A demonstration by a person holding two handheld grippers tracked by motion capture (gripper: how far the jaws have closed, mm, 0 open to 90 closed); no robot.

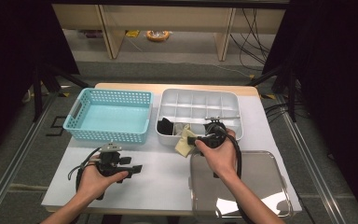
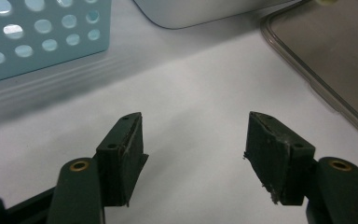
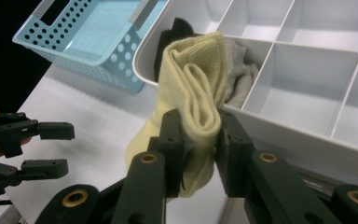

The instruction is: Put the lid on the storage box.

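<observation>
Pale-yellow folded sock (image 3: 193, 88) sits clamped in the right hand-held gripper (image 3: 198, 140), draped over the near rim of the divided white organiser (image 1: 240, 122), beside a black sock (image 1: 165, 126). Best lift it clear of the wall before lowering into one cell. Left hand-held gripper (image 2: 193, 154) hangs released above the white desk (image 2: 191, 84), near the teal basket (image 1: 109, 114) and clear lid (image 1: 270, 179); grey floor beyond.

Grey carpet floor (image 1: 177, 70) stretches behind the white-topped table (image 1: 158, 177). Pale wooden furniture legs (image 1: 108, 32) stand beyond (cables (image 1: 254, 35) trail nearby), flanked by black curtains (image 1: 14, 56).
</observation>
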